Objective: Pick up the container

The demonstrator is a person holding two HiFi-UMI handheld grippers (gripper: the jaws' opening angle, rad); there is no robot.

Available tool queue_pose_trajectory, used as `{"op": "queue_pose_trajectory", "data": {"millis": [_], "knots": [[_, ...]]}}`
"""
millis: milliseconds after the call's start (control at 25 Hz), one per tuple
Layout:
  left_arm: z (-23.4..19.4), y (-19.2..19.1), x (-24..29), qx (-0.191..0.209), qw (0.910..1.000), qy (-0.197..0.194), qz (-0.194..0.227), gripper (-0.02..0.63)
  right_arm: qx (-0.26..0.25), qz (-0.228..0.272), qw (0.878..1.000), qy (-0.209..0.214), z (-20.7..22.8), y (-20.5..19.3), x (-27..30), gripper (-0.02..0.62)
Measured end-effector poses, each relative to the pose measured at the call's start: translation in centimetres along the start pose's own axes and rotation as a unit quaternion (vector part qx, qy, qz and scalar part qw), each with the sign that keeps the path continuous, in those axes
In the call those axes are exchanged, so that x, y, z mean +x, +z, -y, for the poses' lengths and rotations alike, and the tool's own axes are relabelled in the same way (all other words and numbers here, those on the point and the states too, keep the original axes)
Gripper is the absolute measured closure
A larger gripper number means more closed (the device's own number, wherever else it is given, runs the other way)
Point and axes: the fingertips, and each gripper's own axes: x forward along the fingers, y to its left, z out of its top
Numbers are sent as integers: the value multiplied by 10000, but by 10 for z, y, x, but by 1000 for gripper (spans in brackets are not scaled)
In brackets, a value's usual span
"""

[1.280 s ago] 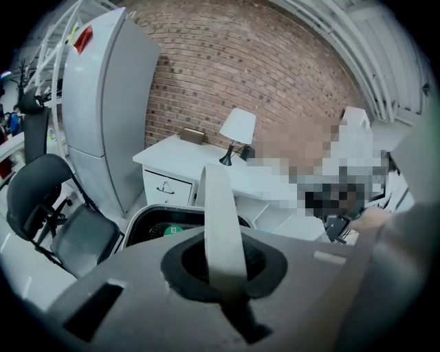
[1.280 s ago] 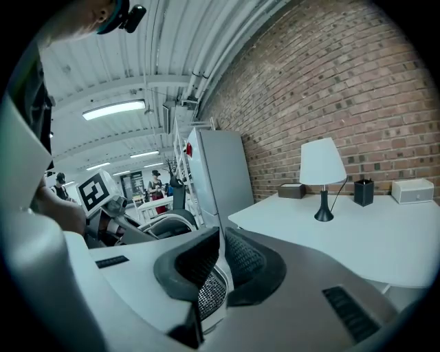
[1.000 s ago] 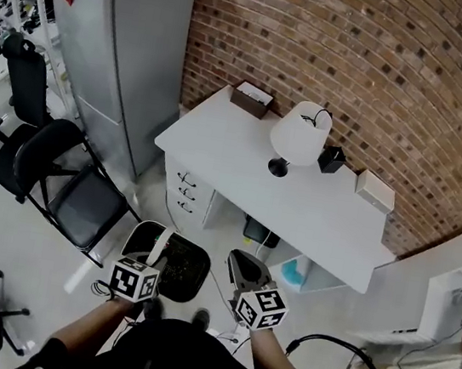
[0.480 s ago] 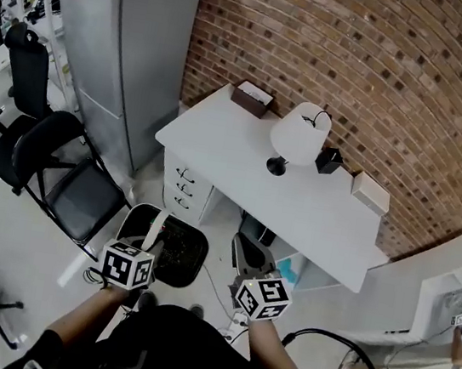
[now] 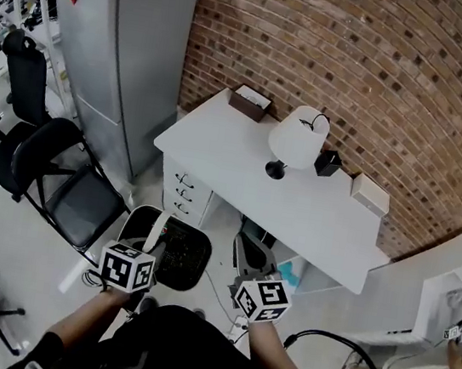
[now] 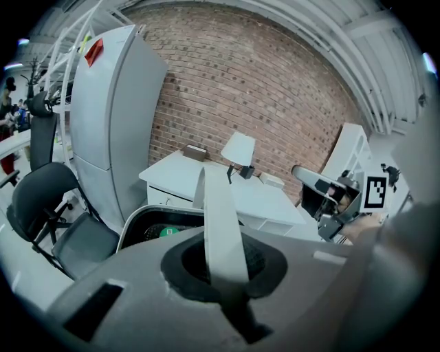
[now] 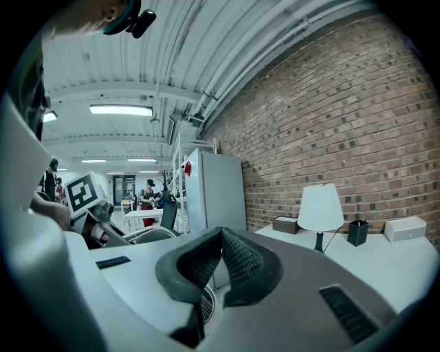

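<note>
The container (image 5: pixel 179 253) is a black bin with a white rim, hanging low in front of the white desk in the head view. Its white handle strap (image 5: pixel 156 230) runs up into my left gripper (image 5: pixel 151 249), which is shut on it. In the left gripper view the strap (image 6: pixel 221 220) stands out of the left gripper (image 6: pixel 223 265), with the container (image 6: pixel 155 230) below, a green label inside it. My right gripper (image 5: pixel 246 268) hovers just right of the container, apart from it. The right gripper view shows that right gripper (image 7: pixel 220 240) shut, its pads meeting with nothing between them.
A white desk (image 5: pixel 219 147) against the brick wall carries a lamp (image 5: pixel 298 138), a brown box (image 5: pixel 250 101), a black cup (image 5: pixel 329 162) and a white box (image 5: pixel 370 192). A grey fridge (image 5: pixel 123 43) and black chairs (image 5: pixel 67 189) stand at left. Cables lie on the floor.
Both grippers have risen a little, and the container has come up with the left one. The grip on the strap is unchanged.
</note>
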Motion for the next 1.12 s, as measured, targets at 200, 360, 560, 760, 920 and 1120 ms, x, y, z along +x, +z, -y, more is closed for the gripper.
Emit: {"op": "queue_pose_trajectory", "data": {"millis": [200,360,560,760,920,1120], "knots": [[0,3,4,10,10000,0,9,595,-31,16,10000,-12,2,2,1,589],[2,6,7,50,10000,-25,15,595,14,40,10000,-47,7,5,2,589],[2,11,9,14,10000,-52,32,595,31,70,10000,-22,7,7,5,589],[4,17,9,-4,10000,-36,65,595,-45,67,10000,-38,9,8,4,589],[4,15,9,69,10000,-14,16,595,-36,53,10000,-66,11,8,3,589],[6,10,8,30,10000,-35,-50,595,-24,45,10000,-84,13,6,0,589]]}}
